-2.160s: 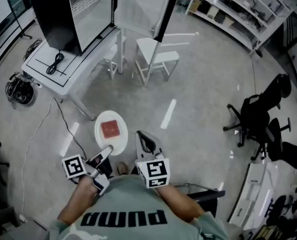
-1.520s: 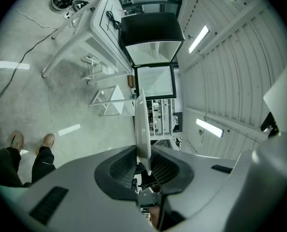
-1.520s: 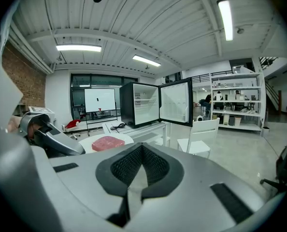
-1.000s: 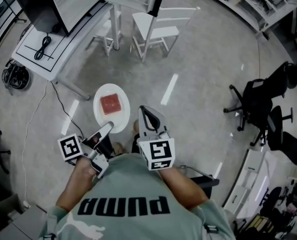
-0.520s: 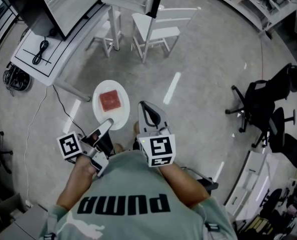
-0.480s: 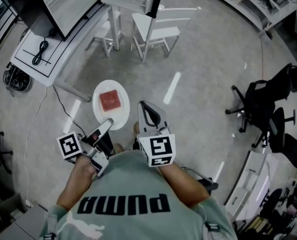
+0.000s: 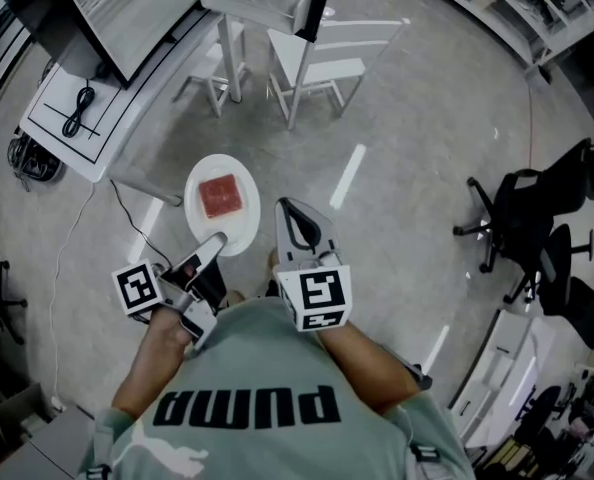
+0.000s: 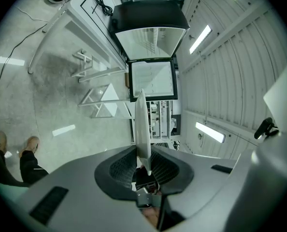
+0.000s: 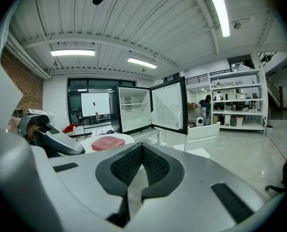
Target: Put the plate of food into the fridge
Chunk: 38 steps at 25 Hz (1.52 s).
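A white plate (image 7: 209, 230) carries a red slab of meat (image 7: 220, 196). My left gripper (image 7: 213, 246) is shut on the plate's near rim and holds it level above the floor. In the left gripper view the plate (image 8: 141, 124) shows edge-on, clamped between the jaws of the left gripper (image 8: 143, 159). My right gripper (image 7: 292, 214) hovers just right of the plate, shut and empty. Ahead stands the black fridge (image 9: 134, 108) on a table with its door (image 9: 168, 105) swung open. The right gripper view also shows the meat (image 9: 107, 142) beyond the right gripper (image 9: 142, 148).
The fridge (image 7: 119, 13) rests on a white table (image 7: 82, 133) with a black cable. A white chair (image 7: 319, 63) stands right of it. Black office chairs (image 7: 522, 223) and shelving (image 7: 517, 3) are at the right. Cables (image 7: 32, 158) lie on the floor at the left.
The plate and both grippers have moved forward toward the table and fridge. The left gripper's hold on the plate is unchanged, and the right gripper stays shut.
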Motion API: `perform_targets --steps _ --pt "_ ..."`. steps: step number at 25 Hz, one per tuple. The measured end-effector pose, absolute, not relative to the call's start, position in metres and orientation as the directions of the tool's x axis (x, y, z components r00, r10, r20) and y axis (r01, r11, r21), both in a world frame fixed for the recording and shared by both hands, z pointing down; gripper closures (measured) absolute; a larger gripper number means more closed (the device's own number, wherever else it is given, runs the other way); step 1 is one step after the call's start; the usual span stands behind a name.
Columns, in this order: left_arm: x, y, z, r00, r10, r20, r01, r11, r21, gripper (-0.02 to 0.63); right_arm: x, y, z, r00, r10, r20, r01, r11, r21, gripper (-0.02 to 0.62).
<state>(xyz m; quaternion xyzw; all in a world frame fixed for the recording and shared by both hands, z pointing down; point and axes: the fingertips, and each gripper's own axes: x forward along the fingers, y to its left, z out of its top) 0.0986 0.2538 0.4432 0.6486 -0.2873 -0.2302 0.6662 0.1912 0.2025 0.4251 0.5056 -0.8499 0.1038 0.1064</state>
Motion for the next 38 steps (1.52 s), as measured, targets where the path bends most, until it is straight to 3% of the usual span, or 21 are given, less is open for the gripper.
perform_targets --steps 26,38 --pt "0.123 0.167 0.440 0.613 -0.785 0.093 -0.084 0.052 0.995 0.532 0.203 0.107 0.423 -0.622 -0.746 0.237 -0.779 0.621 -0.086 0.591" --pt "0.153 0.148 0.432 0.614 -0.786 0.068 -0.061 0.038 0.997 0.532 0.234 0.095 0.417 -0.621 -0.749 0.231 -0.780 0.621 -0.083 0.591"
